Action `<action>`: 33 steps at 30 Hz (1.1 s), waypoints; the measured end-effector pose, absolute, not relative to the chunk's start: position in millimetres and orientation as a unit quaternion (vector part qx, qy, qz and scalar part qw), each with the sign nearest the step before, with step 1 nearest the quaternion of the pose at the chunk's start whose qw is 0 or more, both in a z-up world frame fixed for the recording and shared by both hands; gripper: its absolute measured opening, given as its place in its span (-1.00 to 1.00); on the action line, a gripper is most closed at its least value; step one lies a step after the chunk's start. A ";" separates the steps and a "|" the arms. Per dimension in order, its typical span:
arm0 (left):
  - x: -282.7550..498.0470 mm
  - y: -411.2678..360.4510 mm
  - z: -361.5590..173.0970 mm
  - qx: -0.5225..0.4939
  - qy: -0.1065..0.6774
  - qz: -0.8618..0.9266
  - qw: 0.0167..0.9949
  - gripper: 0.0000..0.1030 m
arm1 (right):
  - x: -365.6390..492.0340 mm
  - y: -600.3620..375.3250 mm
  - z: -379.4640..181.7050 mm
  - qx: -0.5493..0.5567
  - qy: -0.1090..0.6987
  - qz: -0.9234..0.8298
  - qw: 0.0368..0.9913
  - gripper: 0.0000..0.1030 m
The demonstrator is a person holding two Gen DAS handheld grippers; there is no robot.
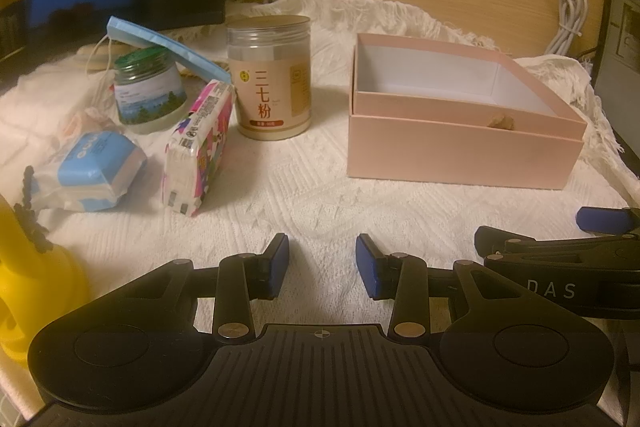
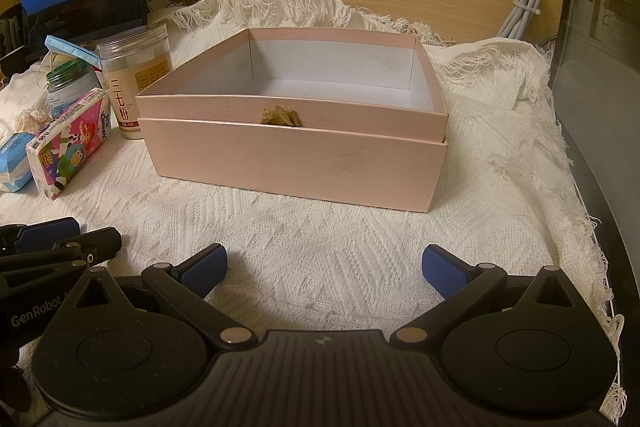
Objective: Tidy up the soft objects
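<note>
Currently both tongs released: left gripper (image 1: 322, 261), right gripper (image 2: 324, 267). Cartoon tissue pack (image 1: 200, 147) lies ahead-left of left gripper, long axis running away; pink box (image 2: 296, 155) ahead of right.

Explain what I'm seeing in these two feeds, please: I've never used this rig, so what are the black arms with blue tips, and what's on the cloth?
Each picture comes from a camera on a handheld tool, looking along its two blue-tipped fingers. The first shows the left tongs, the second the right tongs. Both are open and hold nothing. They hover over a white cloth. On it stands an open pink box, empty inside as far as both views show. To its left lie a cartoon-print tissue pack, a blue tissue pack, a tall powder jar and a green-lidded jar.
</note>
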State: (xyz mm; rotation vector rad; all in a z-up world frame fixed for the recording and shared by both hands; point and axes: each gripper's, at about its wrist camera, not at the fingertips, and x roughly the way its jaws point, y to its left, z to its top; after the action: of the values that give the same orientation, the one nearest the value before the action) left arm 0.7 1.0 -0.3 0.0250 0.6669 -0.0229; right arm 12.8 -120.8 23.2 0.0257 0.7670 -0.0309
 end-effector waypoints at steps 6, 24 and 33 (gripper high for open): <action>1.6 2.9 0.7 0.010 0.327 -0.012 0.945 -0.18 | 12.7 -120.9 23.2 0.013 0.374 -0.015 0.927 1.00; -0.2 3.0 1.0 0.007 0.326 -0.005 0.945 -0.18 | 12.8 -120.5 23.0 0.012 0.374 -0.015 0.927 1.00; -0.4 1.7 1.4 0.005 0.329 -0.001 0.944 -0.19 | 13.0 -120.4 22.9 0.013 0.374 -0.015 0.927 1.00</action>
State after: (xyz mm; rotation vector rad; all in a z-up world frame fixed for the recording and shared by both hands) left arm -0.4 1.7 1.4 0.0095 0.6708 -0.0026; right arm 13.0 -120.4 22.9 0.0257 0.7670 -0.0308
